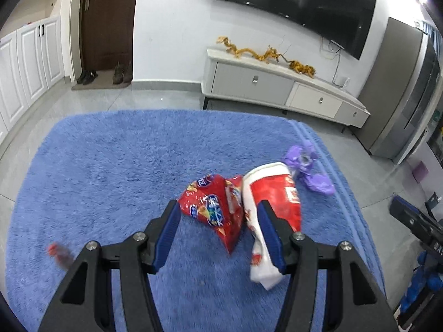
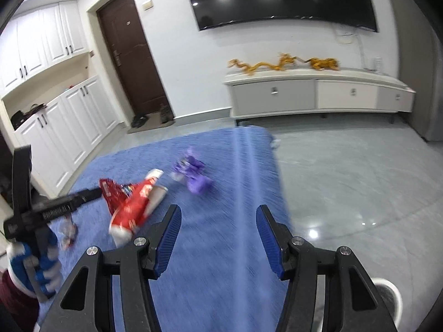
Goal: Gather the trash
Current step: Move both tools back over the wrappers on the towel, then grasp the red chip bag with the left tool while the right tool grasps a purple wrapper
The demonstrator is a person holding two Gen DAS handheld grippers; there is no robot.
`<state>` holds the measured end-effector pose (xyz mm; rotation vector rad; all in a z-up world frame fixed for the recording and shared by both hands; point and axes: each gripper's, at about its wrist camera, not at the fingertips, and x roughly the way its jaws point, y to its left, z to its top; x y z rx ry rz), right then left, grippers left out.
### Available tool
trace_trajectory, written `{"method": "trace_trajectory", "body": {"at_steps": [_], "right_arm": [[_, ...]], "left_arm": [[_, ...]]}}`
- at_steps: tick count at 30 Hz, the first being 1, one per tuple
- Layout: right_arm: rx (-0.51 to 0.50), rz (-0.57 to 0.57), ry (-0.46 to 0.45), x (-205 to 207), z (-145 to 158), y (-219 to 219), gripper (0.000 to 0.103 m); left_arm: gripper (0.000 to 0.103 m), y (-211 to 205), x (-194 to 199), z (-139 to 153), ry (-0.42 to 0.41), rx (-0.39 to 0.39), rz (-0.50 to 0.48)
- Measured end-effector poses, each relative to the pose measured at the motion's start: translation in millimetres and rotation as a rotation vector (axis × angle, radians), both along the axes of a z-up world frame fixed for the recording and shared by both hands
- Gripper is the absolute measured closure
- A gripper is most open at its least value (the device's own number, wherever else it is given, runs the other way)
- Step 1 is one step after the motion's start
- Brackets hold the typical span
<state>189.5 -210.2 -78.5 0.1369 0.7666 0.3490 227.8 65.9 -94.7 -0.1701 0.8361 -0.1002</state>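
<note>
**Ana:** Left claw (image 1: 218, 215) first: is it carrying anything?

**Ben:** No. Its jaws stand spread, and the red snack bag (image 1: 213, 210) and the red-and-white paper cup (image 1: 272, 193) show between and beyond the blue pads. Nothing is pinched; both pieces lie on the blue rug (image 1: 110, 166).

**Ana:** And the right claw (image 2: 218, 221)?

**Ben:** Spread too, and empty. It hangs over the rug's right edge, with only rug pile and grey floor tiles (image 2: 346, 179) between its jaws.

**Ana:** So where does the trash sit, taking the rug as the landmark?

**Ben:** All of it is on the rug. The snack bag and the cup touch each other near the rug's middle-right. A crumpled purple wrapper (image 1: 307, 166) lies just beyond the cup, nearer the rug's striped right border. A small red scrap (image 1: 56, 251) sits on the rug's left part, blurred, so I cannot say what it is.

**Ana:** Any bin in view?

**Ben:** A white round rim (image 2: 387, 298) shows off the rug's right side, low in the right wrist view. It could be a bin, but I cannot tell.

**Ana:** Progress, then?

**Ben:** I judge it early. Nothing visible is collected yet: four pieces are left on the rug, and the left claw looks best placed for the bag or cup.
</note>
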Motion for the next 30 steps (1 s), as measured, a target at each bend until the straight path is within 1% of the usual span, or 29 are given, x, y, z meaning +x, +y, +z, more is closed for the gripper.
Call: {"method": "trace_trajectory", "body": {"at_steps": [2, 6, 8, 11, 13, 14, 15, 16, 18, 20, 21, 25, 30], "right_arm": [[0.004, 0.019, 0.012, 26.3, -9.5, 18.1, 0.049], [0.026, 0.035, 0.043, 65.2, -24.4, 38.7, 0.047], [0.030, 0.039, 0.051, 77.8, -30.1, 46.7, 0.047], [0.055, 0.038, 0.079, 96.9, -41.0, 54.6, 0.047], [0.078, 0.033, 0.099, 104.7, -46.6, 56.6, 0.047], [0.095, 0.036, 0.109, 107.9, -49.4, 57.2, 0.047], [0.108, 0.040, 0.119, 108.7, -51.1, 55.1, 0.048], [0.120, 0.043, 0.126, 109.8, -53.1, 55.0, 0.056], [0.136, 0.046, 0.133, 110.0, -53.4, 52.0, 0.070], [0.143, 0.040, 0.124, 104.7, -49.1, 49.7, 0.079], [0.141, 0.041, 0.117, 101.3, -45.8, 49.4, 0.087], [0.127, 0.049, 0.078, 76.8, -27.1, 45.1, 0.088], [0.131, 0.072, 0.022, 35.2, 1.4, 39.1, 0.089]], "left_arm": [[0.047, -0.2, 11.4, -7.7, 0.017, -0.010, 0.001], [0.049, 0.8, 28.9, -21.4, 0.047, -0.029, -0.001], [0.054, 0.2, 33.4, -28.1, 0.065, -0.045, -0.003], [0.066, 0.9, 36.6, -33.9, 0.069, -0.057, -0.015], [0.078, 1.9, 36.2, -34.4, 0.068, -0.077, -0.027], [0.082, 3.1, 36.4, -34.3, 0.069, -0.087, -0.031], [0.088, 3.8, 36.0, -33.7, 0.069, -0.092, -0.033], [0.091, 4.4, 35.2, -32.3, 0.066, -0.092, -0.035], [0.093, 4.6, 30.7, -28.4, 0.056, -0.080, -0.039], [0.094, 5.2, 23.2, -21.9, 0.042, -0.068, -0.039], [0.094, 5.7, 20.0, -18.7, 0.034, -0.064, -0.039], [0.095, 10.4, -1.3, 1.3, -0.009, -0.051, -0.036], [0.095, 13.5, -31.7, 27.2, -0.055, -0.037, -0.035]]}}
